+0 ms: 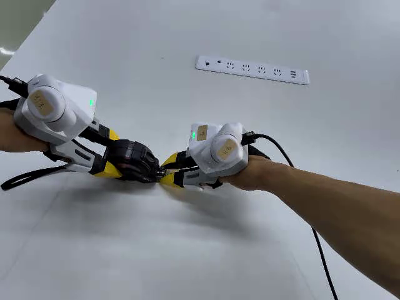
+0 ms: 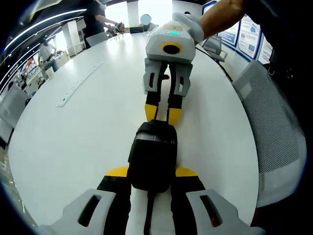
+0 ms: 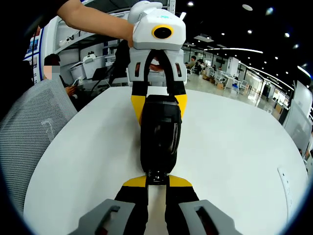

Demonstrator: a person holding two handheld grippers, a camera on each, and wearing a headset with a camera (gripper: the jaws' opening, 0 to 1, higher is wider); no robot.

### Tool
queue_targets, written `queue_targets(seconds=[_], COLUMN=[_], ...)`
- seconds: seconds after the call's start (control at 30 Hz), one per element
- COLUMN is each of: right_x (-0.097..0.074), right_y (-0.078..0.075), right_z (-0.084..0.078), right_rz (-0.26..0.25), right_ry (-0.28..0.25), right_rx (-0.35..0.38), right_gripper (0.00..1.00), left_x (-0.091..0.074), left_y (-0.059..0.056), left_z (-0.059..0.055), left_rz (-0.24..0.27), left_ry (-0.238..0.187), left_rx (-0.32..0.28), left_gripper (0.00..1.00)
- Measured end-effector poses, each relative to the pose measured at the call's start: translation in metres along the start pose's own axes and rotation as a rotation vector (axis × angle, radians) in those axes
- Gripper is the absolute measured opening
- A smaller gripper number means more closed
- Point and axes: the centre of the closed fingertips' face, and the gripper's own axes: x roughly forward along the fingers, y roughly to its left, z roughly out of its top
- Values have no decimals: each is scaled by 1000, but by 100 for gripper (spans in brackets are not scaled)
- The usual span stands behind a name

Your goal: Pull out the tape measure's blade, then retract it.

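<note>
A black tape measure (image 1: 132, 160) rests on the white table (image 1: 206, 250) between my two grippers. My left gripper (image 1: 110, 153) is shut on its case, yellow fingertips pressed against both sides; the case (image 2: 152, 155) sits between its jaws in the left gripper view. My right gripper (image 1: 166, 170) meets the case's front, shut on the blade's end hook (image 3: 157, 177). The tape measure (image 3: 160, 133) stands edge-on in the right gripper view, with the left gripper (image 3: 157, 100) behind it. The right gripper (image 2: 163, 113) faces me in the left gripper view. No blade length shows. A black wrist strap (image 1: 25, 177) trails left.
A white power strip (image 1: 252, 69) lies at the far side of the table. A black cable (image 1: 312, 219) runs from the right gripper toward the near edge. A grey mesh chair (image 3: 34, 147) stands beside the table. People are at other tables in the background.
</note>
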Motion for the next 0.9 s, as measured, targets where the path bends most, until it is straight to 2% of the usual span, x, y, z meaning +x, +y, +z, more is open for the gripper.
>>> queue_targets(seconds=[0.3, 0.9], right_x=[-1, -11], right_y=[1, 0], right_z=[0, -11], right_rz=[-2, -5], right_ry=[0, 6], right_rx=[-15, -7], right_gripper=[8, 8], left_x=[0, 1], left_y=[1, 0], left_z=[-1, 0], left_rz=[-1, -8], left_ry=[1, 11], left_rx=[-5, -7], left_gripper=[25, 25])
